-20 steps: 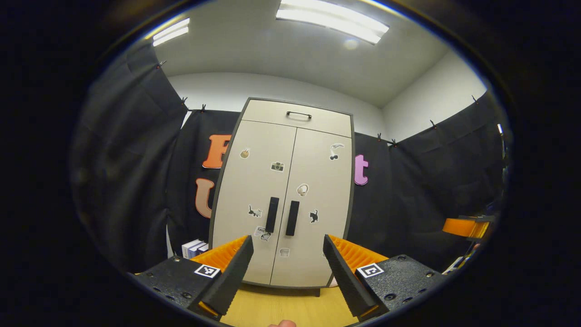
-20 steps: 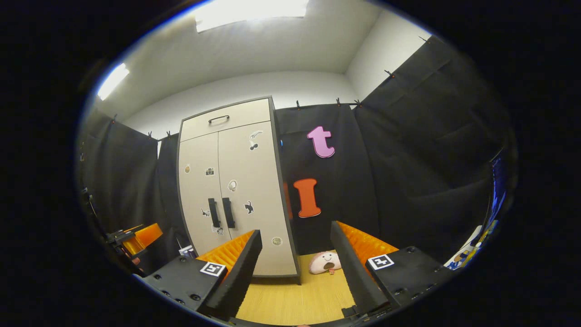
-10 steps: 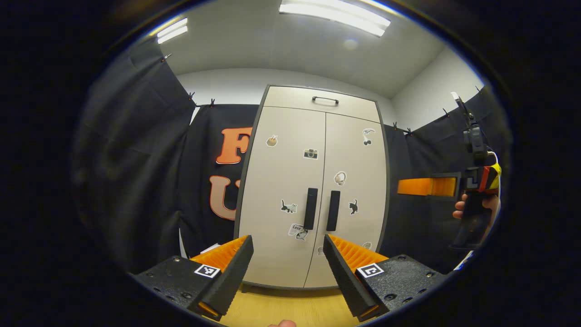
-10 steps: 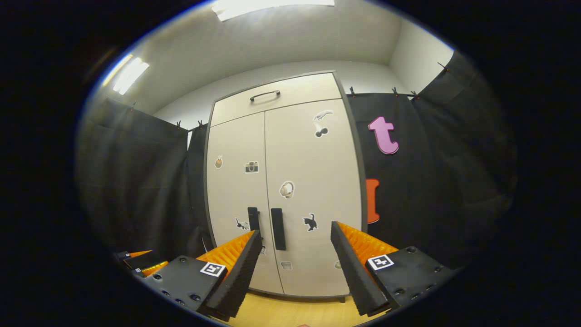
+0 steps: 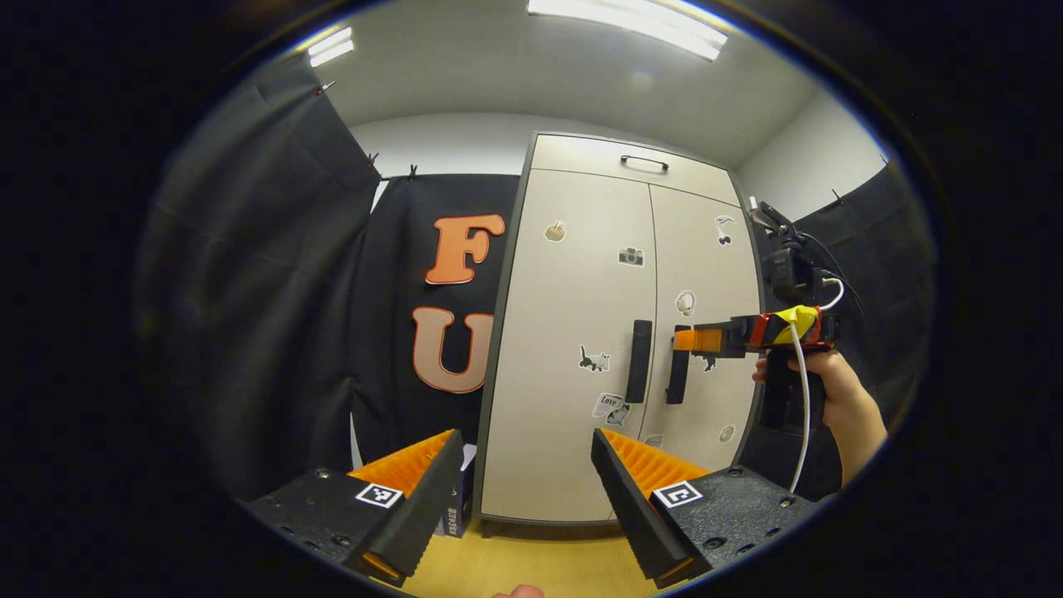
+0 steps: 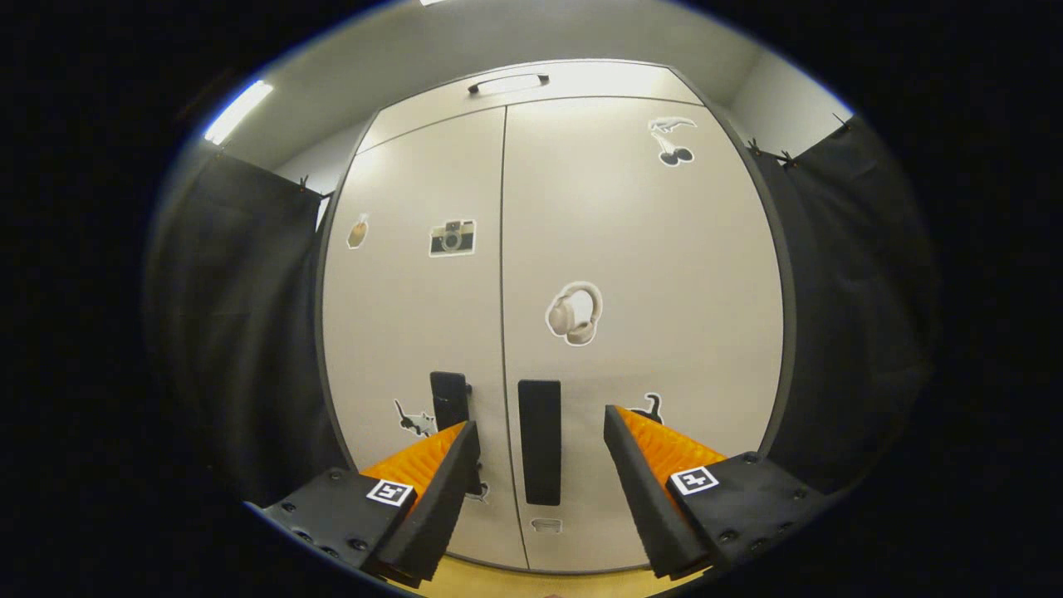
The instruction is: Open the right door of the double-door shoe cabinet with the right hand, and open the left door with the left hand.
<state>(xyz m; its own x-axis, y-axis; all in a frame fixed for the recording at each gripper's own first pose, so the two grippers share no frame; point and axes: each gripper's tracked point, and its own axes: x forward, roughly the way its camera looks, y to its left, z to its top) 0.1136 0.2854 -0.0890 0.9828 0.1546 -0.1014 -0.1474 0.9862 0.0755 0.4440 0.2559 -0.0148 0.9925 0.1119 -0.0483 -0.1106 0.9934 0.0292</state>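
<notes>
The double-door shoe cabinet stands upright against the black cloth wall, tall and flat-fronted, with smooth pale beige panels in a dark frame. Both doors are closed, so what it holds cannot be told. The right door and left door meet at a thin centre seam, and each carries a dark, flat, rectangular vertical pull: the right handle and the left handle sit just beside the seam. Small stickers dot the doors, among them a camera, headphones and a cat. Above the doors is a drawer front with a slim curved bar handle.

The right gripper has its jaws spread wide, empty, with the right handle seen between its fingers; contact cannot be told. In the left gripper view it reaches level toward that handle, held by a hand.

The left gripper is also wide open and empty, well back from the cabinet above a wood-grain floor. Its fingers have ribbed inner faces.
</notes>
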